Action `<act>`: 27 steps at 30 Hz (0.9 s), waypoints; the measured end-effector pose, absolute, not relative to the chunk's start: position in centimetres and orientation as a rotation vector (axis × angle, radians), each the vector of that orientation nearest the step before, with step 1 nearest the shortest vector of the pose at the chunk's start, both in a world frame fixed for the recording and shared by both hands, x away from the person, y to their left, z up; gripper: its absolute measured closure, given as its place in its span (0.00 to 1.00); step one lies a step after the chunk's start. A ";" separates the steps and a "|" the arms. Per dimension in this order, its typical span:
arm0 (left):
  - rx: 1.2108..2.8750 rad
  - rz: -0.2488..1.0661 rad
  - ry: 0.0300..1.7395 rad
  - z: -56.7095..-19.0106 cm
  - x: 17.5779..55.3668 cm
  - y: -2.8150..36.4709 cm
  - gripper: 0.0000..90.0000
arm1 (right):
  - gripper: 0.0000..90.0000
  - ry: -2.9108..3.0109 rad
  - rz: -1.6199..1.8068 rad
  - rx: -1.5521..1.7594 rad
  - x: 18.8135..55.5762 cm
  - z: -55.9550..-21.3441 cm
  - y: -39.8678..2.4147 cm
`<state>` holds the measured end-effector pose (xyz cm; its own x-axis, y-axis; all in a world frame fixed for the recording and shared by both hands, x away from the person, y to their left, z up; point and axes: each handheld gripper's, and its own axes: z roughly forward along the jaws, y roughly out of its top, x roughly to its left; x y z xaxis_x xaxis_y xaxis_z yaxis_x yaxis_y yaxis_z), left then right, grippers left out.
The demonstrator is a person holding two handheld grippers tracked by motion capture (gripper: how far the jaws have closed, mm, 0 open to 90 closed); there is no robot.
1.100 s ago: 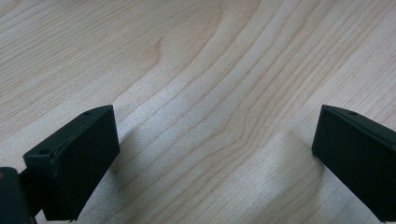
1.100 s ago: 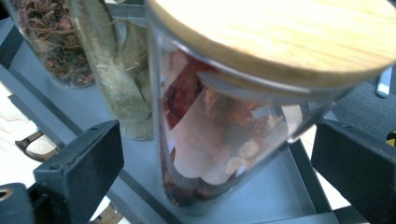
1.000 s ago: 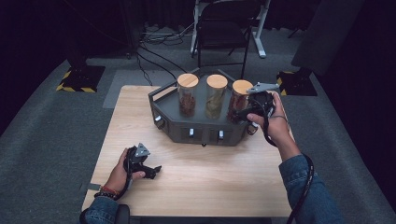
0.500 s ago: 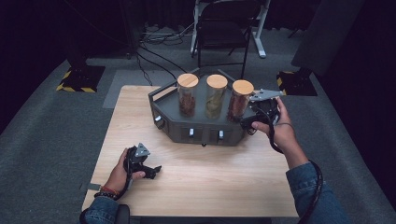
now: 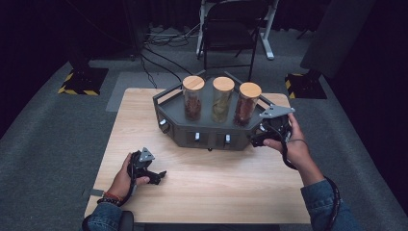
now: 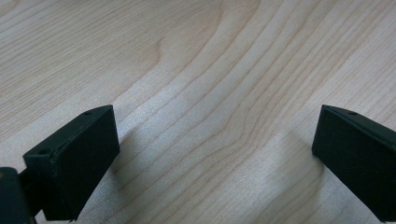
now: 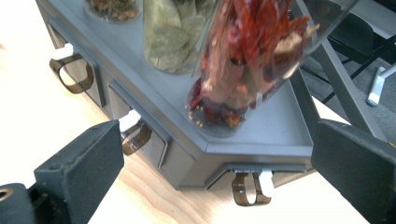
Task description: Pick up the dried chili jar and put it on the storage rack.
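Approach to the drawer handle at the spice rack's right corner.

High view: right gripper (image 5: 263, 138) at the rack (image 5: 211, 130), left gripper (image 5: 155, 175) idle near the table's front left. Right gripper view: jaws wide, empty, around the corner; drawer handle (image 7: 251, 187) ahead under the chilli jar (image 7: 243, 60). Next, centre and close.

Bright table (image 5: 202, 183) under overhead light, dark surroundings, soft shadows, close jars (image 7: 252, 60) blurred

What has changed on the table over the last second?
The right gripper drew back from the jar of red chillies and dropped toward the front right corner of the grey stand, jaws open and empty. The left gripper, all three jars and the stand stayed put.
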<state>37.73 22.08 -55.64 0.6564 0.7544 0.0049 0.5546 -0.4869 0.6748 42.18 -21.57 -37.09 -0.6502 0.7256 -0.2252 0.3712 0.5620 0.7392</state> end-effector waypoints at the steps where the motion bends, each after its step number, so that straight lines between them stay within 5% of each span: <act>1: 2.221 0.398 1.010 -55.6 37.7 22.1 0.00 | 0.03 2.286 0.915 0.876 42.0 -37.3 -21.7; 27: 2.222 0.397 1.011 -55.6 37.7 22.1 0.00 | 0.03 2.314 0.848 0.855 37.2 -44.0 -25.7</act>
